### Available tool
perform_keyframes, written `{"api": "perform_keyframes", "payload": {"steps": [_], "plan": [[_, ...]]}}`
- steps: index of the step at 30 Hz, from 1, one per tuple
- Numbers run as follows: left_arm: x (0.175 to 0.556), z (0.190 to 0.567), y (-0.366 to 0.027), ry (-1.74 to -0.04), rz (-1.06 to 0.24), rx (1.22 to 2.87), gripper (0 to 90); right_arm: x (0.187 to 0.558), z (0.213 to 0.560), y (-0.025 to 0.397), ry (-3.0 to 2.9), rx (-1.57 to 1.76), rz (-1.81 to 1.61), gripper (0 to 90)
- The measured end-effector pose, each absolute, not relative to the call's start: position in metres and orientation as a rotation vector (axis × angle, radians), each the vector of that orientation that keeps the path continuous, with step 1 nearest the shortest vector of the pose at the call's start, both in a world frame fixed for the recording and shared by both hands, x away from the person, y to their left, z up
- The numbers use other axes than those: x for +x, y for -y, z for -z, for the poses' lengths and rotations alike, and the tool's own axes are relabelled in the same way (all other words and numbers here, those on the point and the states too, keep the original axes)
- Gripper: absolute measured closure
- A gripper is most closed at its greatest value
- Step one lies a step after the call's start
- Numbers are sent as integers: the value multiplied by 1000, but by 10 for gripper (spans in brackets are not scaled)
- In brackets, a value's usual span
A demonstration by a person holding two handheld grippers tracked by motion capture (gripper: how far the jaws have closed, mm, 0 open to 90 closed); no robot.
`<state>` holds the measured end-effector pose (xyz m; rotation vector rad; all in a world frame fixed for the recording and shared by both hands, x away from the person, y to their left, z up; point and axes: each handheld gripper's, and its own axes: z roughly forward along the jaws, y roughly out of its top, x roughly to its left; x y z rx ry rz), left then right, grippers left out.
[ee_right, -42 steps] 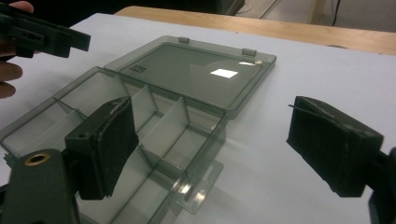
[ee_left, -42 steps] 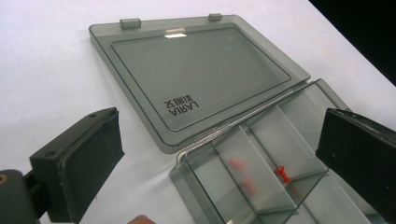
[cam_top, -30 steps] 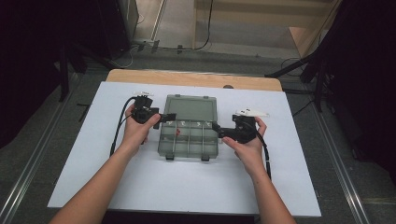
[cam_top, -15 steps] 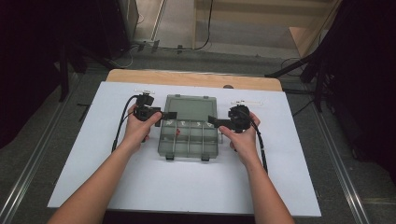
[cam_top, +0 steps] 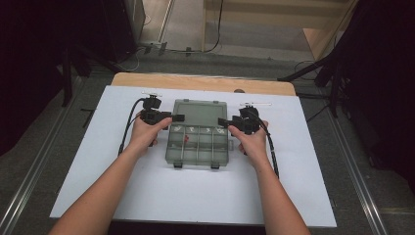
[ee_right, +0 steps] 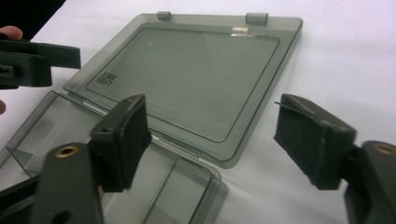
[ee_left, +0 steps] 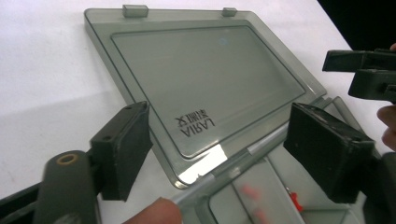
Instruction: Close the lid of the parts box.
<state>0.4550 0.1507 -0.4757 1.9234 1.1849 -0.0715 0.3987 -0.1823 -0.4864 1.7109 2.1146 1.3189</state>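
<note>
Grippers sit at both sides of the see-through box [cam_top: 198, 139] on the white table [cam_top: 98, 196]. Left gripper [ee_left: 217, 149] and right gripper [ee_right: 210, 137] both gape wide, holding nothing. Pinch the flat lid [ee_left: 201, 79] gently at both edges, then swing it shut together.

Both forearms come in from the bottom of the high view and angle inward toward the middle of the table, bare to the elbow. The left hand [cam_top: 145, 134] wraps around the left gripper [cam_top: 177, 118], whose jaws point to the right. The right hand [cam_top: 253, 139] holds the right gripper [cam_top: 221, 122], whose jaws point left, so the two grippers face each other, level and well apart. In the left gripper view the left gripper's black jaws stand wide apart with nothing between the pads; a fingertip [ee_left: 154, 212] shows at the bottom edge. In the right gripper view the right gripper's jaws likewise stand wide apart, gripping nothing.
</note>
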Motion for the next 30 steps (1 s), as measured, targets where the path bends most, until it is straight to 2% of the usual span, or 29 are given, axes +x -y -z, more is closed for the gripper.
{"api": "perform_keyframes", "payload": {"steps": [5, 16, 25, 30], "plan": [[459, 481, -150, -1218, 51, 1930, 302, 403, 491, 180, -2129, 1734, -1316, 323], [465, 492, -149, -1280, 96, 1897, 319, 412, 503, 184, -2134, 1787, -1296, 393], [468, 498, -150, -1307, 122, 1879, 321, 421, 504, 176, -2172, 1820, -1280, 359], [468, 499, -149, -1315, 131, 1874, 352, 425, 510, 175, -2189, 1855, -1264, 356]]}}
